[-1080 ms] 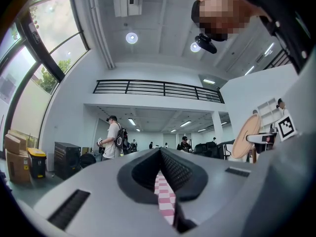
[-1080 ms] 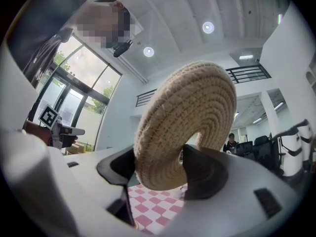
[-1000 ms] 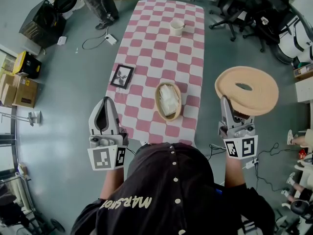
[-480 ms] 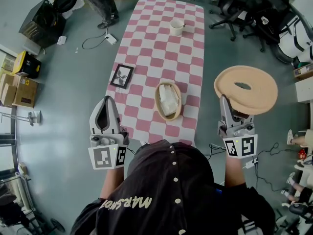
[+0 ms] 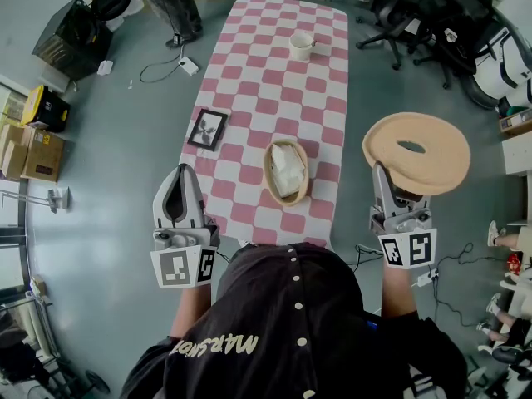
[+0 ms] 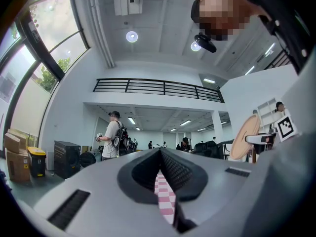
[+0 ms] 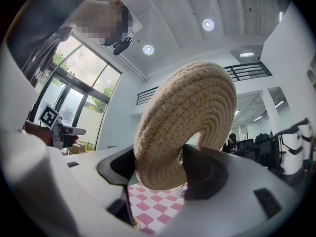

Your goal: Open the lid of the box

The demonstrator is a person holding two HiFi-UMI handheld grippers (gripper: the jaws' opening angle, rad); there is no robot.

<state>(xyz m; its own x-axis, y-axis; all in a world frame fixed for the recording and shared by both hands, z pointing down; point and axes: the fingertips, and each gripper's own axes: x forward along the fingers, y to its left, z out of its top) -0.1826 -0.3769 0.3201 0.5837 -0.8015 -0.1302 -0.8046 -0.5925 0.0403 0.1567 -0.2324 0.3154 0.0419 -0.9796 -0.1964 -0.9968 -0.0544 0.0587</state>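
Observation:
An oval woven box [image 5: 269, 173] stands uncovered near the front end of the pink checkered table [image 5: 274, 81], with something white [image 5: 288, 173] inside it. Its round woven lid [image 5: 440, 163] [image 7: 197, 102] hangs off to the right of the table, over the floor. My right gripper [image 5: 387, 174] [image 7: 159, 168] is shut on the lid's rim. My left gripper [image 5: 179, 175] [image 6: 159, 154] hovers left of the table's front corner, shut, with nothing in it. In the left gripper view the lid [image 6: 245, 137] shows edge-on at the right.
A cream cup [image 5: 301, 46] stands at the table's far end and a framed picture [image 5: 207, 130] near its left edge. A person [image 5: 176, 7] stands beyond the far left corner. Office chairs [image 5: 416, 15] fill the upper right; a black bin [image 5: 71, 36] and cardboard boxes [image 5: 29, 152] sit at the left.
The right gripper and the lid have drifted very slightly to the left. The left gripper and the box have not moved.

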